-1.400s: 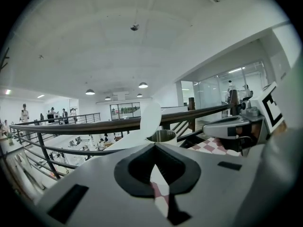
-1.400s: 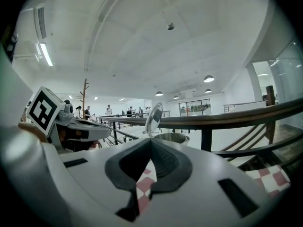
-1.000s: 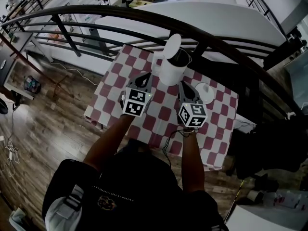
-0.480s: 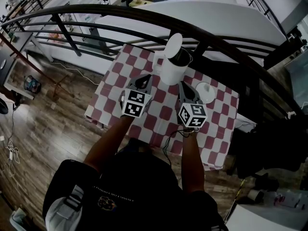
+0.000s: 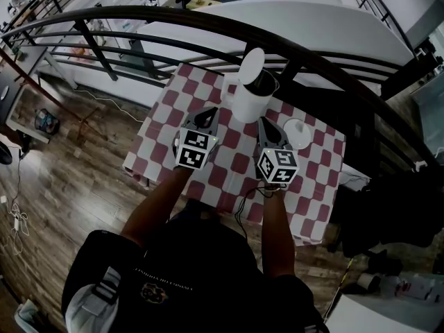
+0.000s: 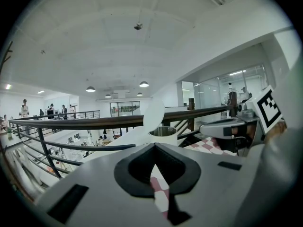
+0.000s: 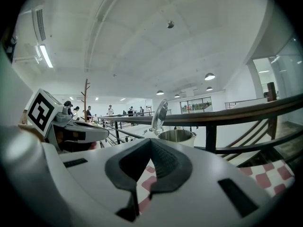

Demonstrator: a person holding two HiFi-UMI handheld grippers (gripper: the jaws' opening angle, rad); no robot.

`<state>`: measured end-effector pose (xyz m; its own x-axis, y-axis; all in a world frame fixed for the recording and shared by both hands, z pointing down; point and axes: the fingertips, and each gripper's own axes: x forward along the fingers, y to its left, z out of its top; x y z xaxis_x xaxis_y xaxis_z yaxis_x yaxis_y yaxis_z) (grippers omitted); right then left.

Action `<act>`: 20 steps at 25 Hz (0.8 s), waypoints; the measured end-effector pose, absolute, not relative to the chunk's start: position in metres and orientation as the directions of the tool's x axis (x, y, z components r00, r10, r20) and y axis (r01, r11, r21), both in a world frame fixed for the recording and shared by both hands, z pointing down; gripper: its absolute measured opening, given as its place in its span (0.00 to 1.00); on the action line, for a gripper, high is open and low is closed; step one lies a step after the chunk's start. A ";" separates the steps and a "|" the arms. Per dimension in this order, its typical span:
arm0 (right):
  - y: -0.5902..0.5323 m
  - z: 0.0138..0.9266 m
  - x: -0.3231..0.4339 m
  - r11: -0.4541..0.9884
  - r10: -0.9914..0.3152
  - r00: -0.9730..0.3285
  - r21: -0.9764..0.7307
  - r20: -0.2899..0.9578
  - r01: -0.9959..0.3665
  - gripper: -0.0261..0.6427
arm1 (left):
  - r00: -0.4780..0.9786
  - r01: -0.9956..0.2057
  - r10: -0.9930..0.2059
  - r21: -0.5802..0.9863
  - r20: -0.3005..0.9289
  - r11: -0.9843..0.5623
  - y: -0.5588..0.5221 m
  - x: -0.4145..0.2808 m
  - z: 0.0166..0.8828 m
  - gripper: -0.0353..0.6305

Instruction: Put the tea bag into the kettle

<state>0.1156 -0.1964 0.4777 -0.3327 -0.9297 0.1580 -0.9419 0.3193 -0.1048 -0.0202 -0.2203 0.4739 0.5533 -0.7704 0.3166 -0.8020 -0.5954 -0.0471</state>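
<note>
Head view: kettle stands upright on the checked tablecloth with its lid flipped up. The left gripper and right gripper sit low over the cloth, with the kettle just beyond their tips and touching neither. The white round disc right of the right gripper appears in the head view only. Gripper views add the jaws: both pairs closed tip to tip with nothing clamped, and cloth showing through the gap. They also show the kettle's metal rim. No view lets me make out the tea bag, possibly because it is too small at this resolution.
</note>
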 end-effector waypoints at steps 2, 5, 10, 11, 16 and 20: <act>-0.197 0.478 0.115 0.319 -0.930 -0.332 -0.104 0.159 -0.942 0.06 | 0.554 -0.802 -0.770 -0.045 0.317 -0.596 -0.221 -0.021 0.475 0.06; -0.198 0.479 0.116 0.317 -0.930 -0.331 -0.104 0.160 -0.943 0.06 | 0.555 -0.801 -0.769 -0.043 0.316 -0.597 -0.221 -0.021 0.475 0.06; -0.198 0.478 0.116 0.317 -0.930 -0.330 -0.105 0.162 -0.943 0.06 | 0.556 -0.802 -0.769 -0.041 0.315 -0.596 -0.221 -0.023 0.473 0.06; -0.198 0.479 0.115 0.317 -0.930 -0.331 -0.106 0.162 -0.942 0.06 | 0.555 -0.802 -0.770 -0.040 0.314 -0.595 -0.221 -0.023 0.473 0.06; -0.199 0.480 0.114 0.322 -0.928 -0.336 -0.106 0.162 -0.941 0.06 | 0.550 -0.807 -0.774 -0.037 0.314 -0.589 -0.220 -0.027 0.474 0.06; -0.204 0.476 0.109 0.334 -0.925 -0.347 -0.104 0.156 -0.937 0.06 | 0.543 -0.814 -0.780 -0.035 0.312 -0.580 -0.220 -0.032 0.473 0.06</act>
<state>0.1088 -0.2041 0.4762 -0.3468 -0.9248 0.1563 -0.9369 0.3338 -0.1037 -0.0319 -0.2197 0.4730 0.5427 -0.7798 0.3122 -0.8136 -0.5803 -0.0352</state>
